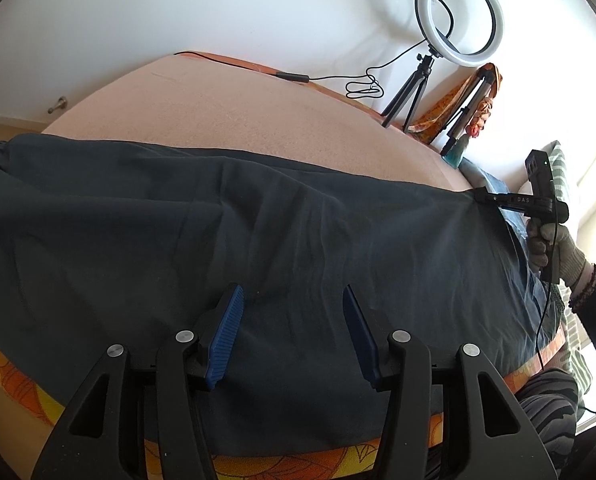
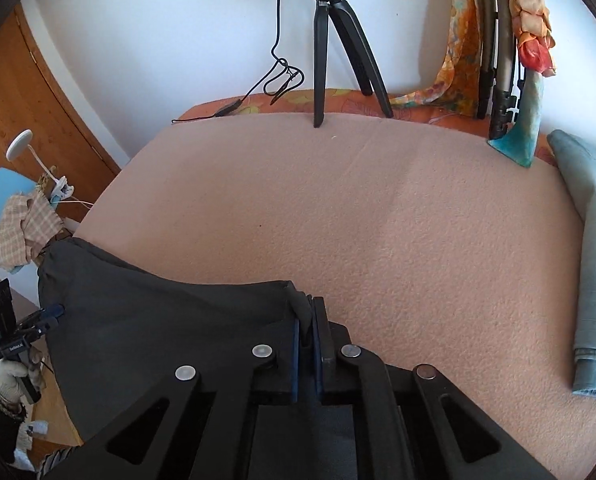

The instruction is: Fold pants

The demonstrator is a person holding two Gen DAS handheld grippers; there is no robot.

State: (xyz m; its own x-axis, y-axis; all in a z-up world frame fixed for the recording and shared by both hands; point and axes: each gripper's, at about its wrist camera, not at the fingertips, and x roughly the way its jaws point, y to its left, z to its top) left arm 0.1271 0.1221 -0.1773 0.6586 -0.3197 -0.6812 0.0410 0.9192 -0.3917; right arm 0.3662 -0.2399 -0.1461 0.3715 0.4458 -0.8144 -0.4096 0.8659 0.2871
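Observation:
Dark navy pants [image 1: 238,232] lie spread across the near part of a pink blanket [image 1: 234,116] on a bed. My left gripper [image 1: 294,300] is open, its blue pads [image 1: 230,332] wide apart just over the cloth, holding nothing. My right gripper [image 2: 307,312] is shut on a corner of the pants [image 2: 170,328] and holds the cloth up off the blanket [image 2: 378,216]. In the left wrist view the right gripper [image 1: 478,195] pinches the pants' far right edge. In the right wrist view the left gripper [image 2: 56,312] is at the pants' left edge.
A ring light on a tripod [image 1: 458,20] and a second tripod with scarves [image 1: 474,108] stand at the bed's far edge, with a cable [image 1: 290,77]. Light blue jeans [image 2: 590,248] lie on the right. A chair with cloth [image 2: 14,216] stands left of the bed.

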